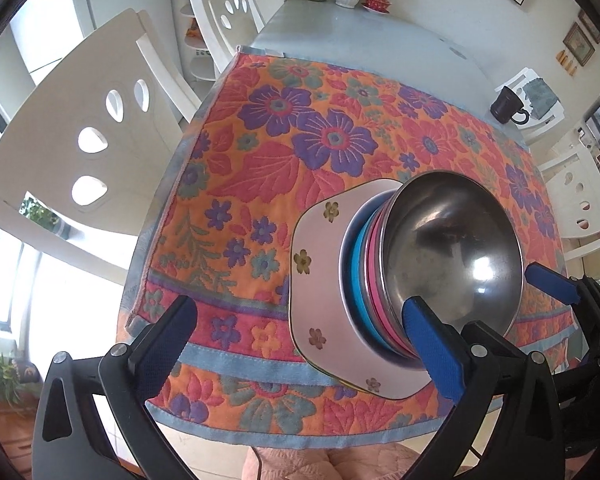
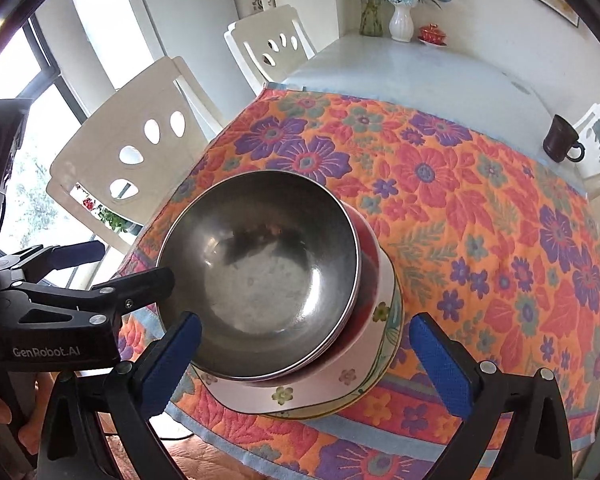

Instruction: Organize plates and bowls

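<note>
A steel bowl tops a stack of pink and blue bowls, which rests on a white flowered plate. A green-rimmed plate lies underneath it. The stack stands on the floral cloth near the table's front edge. My left gripper is open to the stack's left; its right pad lies against or just in front of the bowls' sides. My right gripper is open, with its fingers on either side of the stack and no pad pressing. Nothing is held.
A floral cloth covers the near half of the table. A dark mug sits at the right edge. Vases and a red cup stand at the far end. White chairs line the left side.
</note>
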A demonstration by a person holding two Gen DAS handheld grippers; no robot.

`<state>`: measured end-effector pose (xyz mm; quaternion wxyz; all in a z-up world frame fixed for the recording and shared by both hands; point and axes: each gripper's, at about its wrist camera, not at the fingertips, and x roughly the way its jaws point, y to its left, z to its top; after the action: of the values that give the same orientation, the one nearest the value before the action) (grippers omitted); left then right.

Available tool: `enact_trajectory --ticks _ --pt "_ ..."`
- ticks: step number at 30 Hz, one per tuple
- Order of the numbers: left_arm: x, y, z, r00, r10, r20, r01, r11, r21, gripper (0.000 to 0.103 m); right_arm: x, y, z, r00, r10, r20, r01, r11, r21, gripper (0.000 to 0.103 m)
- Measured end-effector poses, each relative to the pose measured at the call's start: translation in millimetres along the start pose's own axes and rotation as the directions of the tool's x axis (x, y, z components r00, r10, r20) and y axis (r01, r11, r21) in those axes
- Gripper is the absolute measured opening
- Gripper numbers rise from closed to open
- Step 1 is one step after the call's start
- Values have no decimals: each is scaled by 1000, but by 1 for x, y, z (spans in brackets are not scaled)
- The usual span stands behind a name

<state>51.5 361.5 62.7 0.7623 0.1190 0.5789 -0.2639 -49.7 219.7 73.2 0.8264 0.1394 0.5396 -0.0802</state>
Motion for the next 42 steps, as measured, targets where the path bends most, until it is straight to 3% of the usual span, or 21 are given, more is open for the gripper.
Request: enact_trajectory --ticks 42 --pt "-1 0 4 1000 -6 1 6 1000 -1 102 8 -1 1 1000 12 -22 -12 1000 13 103"
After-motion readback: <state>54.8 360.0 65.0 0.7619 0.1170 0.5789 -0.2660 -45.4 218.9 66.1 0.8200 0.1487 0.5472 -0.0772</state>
